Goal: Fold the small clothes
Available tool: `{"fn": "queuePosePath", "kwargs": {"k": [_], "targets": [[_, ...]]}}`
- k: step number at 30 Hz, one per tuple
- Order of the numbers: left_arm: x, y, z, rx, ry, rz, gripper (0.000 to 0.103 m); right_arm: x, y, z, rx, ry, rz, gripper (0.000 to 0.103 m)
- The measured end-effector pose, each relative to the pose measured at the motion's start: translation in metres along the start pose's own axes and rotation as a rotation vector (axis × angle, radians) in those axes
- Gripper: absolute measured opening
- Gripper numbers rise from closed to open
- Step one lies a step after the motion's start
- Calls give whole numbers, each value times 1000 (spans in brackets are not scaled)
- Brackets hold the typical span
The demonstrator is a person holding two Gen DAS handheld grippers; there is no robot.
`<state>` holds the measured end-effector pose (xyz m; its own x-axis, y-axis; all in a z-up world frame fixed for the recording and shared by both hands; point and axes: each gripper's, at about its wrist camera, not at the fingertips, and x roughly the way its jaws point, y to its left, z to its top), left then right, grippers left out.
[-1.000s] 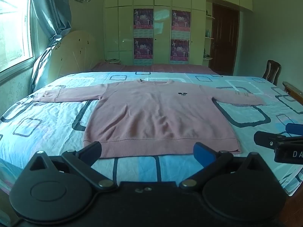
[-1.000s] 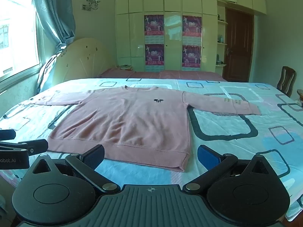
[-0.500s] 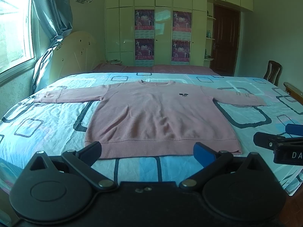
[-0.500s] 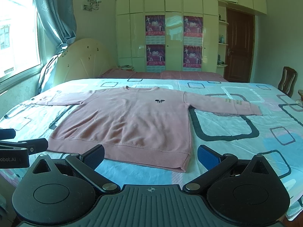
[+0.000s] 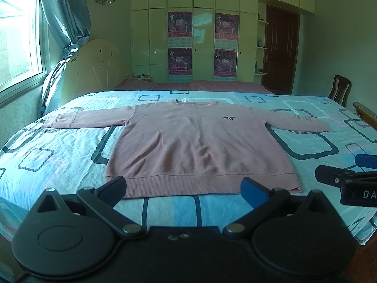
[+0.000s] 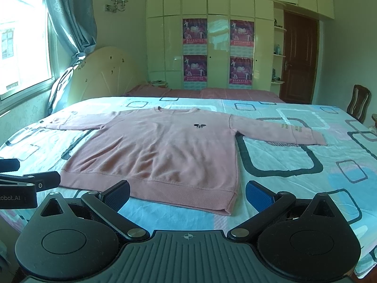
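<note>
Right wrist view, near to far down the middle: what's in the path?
Right tongs, open → sweater hem → chest logo → collar → patterned bedsheet → second bed → wardrobe.

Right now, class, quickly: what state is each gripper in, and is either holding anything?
Left gripper: open, holding nothing, poised just short of the pink sweater hem.
Right gripper: open, holding nothing, by the hem's right corner.

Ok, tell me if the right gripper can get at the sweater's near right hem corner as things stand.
Probably yes. The right gripper has its jaws open and hovers just short of the sweater, whose hem corner lies flat on the bed with nothing in between.
</note>
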<state>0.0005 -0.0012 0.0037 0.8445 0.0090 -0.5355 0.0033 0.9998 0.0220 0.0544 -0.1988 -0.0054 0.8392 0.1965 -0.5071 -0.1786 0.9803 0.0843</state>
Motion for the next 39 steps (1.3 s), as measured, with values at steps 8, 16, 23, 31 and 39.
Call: {"fn": "queuePosePath", "kwargs": {"k": [8,16,23,31,39], "targets": [[1,1,0,0,1,2,102,0,0,1,-5,0,4,103],[2,1,1,-2,1,6,102,1,1,1,-5,1,6,103],[3,2,1,-1,3,6,102,1,1,1,-3,1,6,103],[4,2,0,1,4,13,102,2,1,2,0,-1,8,103],[3,0,-2,1,0,22,102,1,1,3,1,-7,14,103]]}}
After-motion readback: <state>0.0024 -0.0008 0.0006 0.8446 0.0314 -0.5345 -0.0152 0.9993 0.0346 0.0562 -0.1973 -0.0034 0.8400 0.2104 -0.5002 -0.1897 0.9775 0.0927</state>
